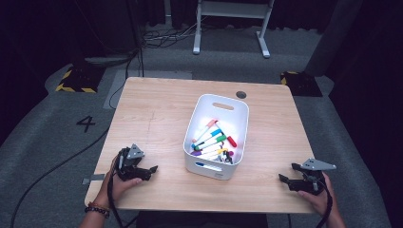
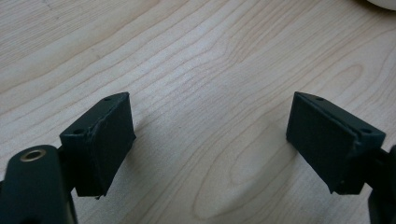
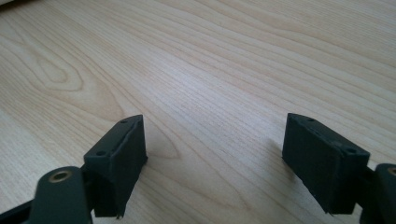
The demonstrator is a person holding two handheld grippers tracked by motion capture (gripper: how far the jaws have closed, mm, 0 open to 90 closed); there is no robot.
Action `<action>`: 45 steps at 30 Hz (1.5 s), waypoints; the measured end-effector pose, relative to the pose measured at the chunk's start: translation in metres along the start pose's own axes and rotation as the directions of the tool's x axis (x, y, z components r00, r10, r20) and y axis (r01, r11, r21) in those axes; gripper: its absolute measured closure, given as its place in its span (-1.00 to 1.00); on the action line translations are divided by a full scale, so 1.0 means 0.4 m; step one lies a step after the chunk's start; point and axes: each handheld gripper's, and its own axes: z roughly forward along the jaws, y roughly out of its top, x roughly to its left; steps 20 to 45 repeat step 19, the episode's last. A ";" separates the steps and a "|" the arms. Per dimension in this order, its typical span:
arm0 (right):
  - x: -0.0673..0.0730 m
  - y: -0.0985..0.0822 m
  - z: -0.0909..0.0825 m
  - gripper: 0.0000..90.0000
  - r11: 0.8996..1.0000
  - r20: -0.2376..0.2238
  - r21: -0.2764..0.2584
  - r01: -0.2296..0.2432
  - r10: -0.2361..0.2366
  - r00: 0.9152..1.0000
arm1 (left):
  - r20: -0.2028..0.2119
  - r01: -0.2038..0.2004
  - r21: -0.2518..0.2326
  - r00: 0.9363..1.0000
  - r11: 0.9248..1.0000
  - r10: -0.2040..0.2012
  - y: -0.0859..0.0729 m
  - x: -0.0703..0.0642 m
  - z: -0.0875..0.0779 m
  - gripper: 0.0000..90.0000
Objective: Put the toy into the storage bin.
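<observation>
A white bin [image 1: 216,171] stands at the middle of the wooden table [image 1: 152,118], holding several coloured markers [image 1: 212,139]. My left gripper [image 1: 153,171] rests near the table's front left, left of the bin, held in a hand. It is open, its jaws wide apart over bare wood [image 2: 210,140]. My right gripper [image 1: 287,174] sits near the front right edge, right of the bin, also open with nothing between its jaws [image 3: 212,156]. A corner of the bin [image 2: 383,3] shows at the top right of the left gripper view.
A round dark grommet [image 1: 241,94] lies at the table's back edge. Cables [image 1: 47,171] trail over the grey carpet at the left. A white desk frame [image 1: 233,23] stands beyond the table. Yellow-black striped blocks [image 1: 76,80] sit on the floor.
</observation>
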 end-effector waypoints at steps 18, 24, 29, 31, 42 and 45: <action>0.000 0.000 0.000 -0.55 1.000 0.009 0.002 -0.002 0.002 1.000 | 0.005 0.007 0.000 1.000 1.000 -0.007 0.000 0.000 0.001 -0.66; -0.001 0.000 0.000 -0.56 1.000 0.011 0.006 0.006 -0.006 1.000 | 0.006 0.014 0.001 1.000 1.000 -0.014 0.000 -0.001 0.002 -0.67; -0.001 0.000 0.000 -0.56 1.000 0.011 0.006 0.006 -0.006 1.000 | 0.006 0.014 0.001 1.000 1.000 -0.014 0.000 -0.001 0.002 -0.67; -0.001 0.000 0.000 -0.56 1.000 0.011 0.006 0.006 -0.006 1.000 | 0.006 0.014 0.001 1.000 1.000 -0.014 0.000 -0.001 0.002 -0.67; -0.001 0.000 0.000 -0.56 1.000 0.011 0.006 0.006 -0.006 1.000 | 0.006 0.014 0.001 1.000 1.000 -0.014 0.000 -0.001 0.002 -0.67; -0.001 0.000 0.000 -0.56 1.000 0.011 0.006 0.006 -0.006 1.000 | 0.006 0.014 0.001 1.000 1.000 -0.014 0.000 -0.001 0.002 -0.67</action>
